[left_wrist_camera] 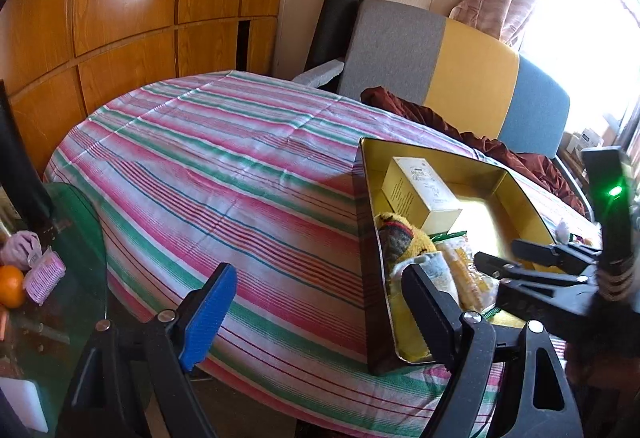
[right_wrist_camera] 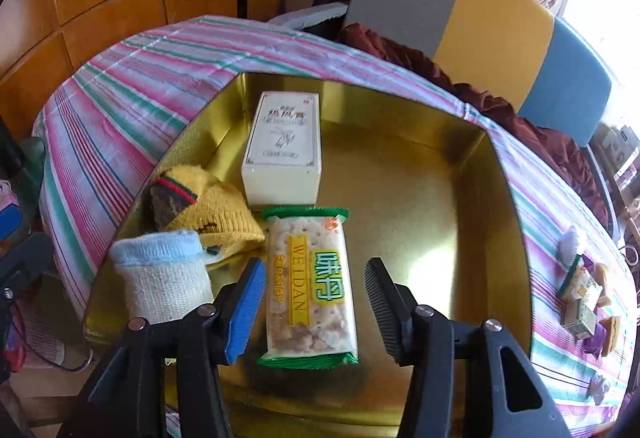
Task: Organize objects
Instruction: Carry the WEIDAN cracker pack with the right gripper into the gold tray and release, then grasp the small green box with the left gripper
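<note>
Right gripper [right_wrist_camera: 316,292] nearest the lens, jaws apart, straddling the cracker packet [right_wrist_camera: 307,286]. Blue pad just beside the packet's left edge, black pad clear of its right edge with gold floor showing between. Not gripping. Packet flat on the floor of the gold tin [right_wrist_camera: 420,198], long axis running near to far, near end between the fingers.

Just beyond the packet's far end: white carton [right_wrist_camera: 286,146], lying flat. Left of the packet: yellow sock [right_wrist_camera: 212,210], and nearer, a pale blue-and-white sock [right_wrist_camera: 164,274] against the tin's left wall. Right half of the tin bare.

Left gripper [left_wrist_camera: 316,302] spread wide, nothing between the pads, hovering over the striped cloth [left_wrist_camera: 200,166] by the tin's left wall; right finger overlaps the tin's near corner.

Small items [right_wrist_camera: 586,298] on the cloth right of the tin, too small and distorted to identify. Tin's near wall hidden behind the right gripper's body. In the left view, packet mostly hidden by the fingers. Carton print unreadable. Orange [left_wrist_camera: 11,286] and pink brush [left_wrist_camera: 44,278] on a glass surface at far left, partly cut off.
</note>
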Demonstrator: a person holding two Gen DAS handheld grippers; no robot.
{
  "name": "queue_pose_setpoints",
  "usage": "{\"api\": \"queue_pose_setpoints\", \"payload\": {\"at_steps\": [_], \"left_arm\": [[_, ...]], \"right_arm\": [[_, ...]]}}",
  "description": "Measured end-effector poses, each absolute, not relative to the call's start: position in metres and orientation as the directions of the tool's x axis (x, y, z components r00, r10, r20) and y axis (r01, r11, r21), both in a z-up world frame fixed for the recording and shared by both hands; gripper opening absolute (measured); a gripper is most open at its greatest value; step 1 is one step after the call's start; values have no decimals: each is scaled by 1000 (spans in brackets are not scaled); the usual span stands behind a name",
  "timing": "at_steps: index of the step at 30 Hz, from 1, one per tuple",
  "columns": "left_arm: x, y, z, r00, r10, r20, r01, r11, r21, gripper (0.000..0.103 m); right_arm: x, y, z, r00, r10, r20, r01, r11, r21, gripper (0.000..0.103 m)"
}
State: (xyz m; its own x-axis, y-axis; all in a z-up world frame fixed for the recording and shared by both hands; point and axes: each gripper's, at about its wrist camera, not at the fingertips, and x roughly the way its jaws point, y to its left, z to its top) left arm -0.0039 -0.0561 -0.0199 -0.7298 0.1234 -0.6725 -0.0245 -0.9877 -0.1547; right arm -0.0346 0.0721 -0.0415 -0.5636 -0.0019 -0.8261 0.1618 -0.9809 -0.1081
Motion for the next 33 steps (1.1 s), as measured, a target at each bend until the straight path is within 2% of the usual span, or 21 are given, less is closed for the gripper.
{"api": "queue_pose_setpoints", "payload": {"at_steps": [17, 33], "left_arm": [[5, -8, 14, -760, 189, -622, -144, -982, -123, 85], [-3, 65, 32, -746, 261, -613, -288, -956, -56, 85]], "right_arm": [[20, 121, 44, -720, 26, -693, 57, -994, -97, 53], [36, 191, 54, -738, 83, -670, -60, -997, -57, 53]]}}
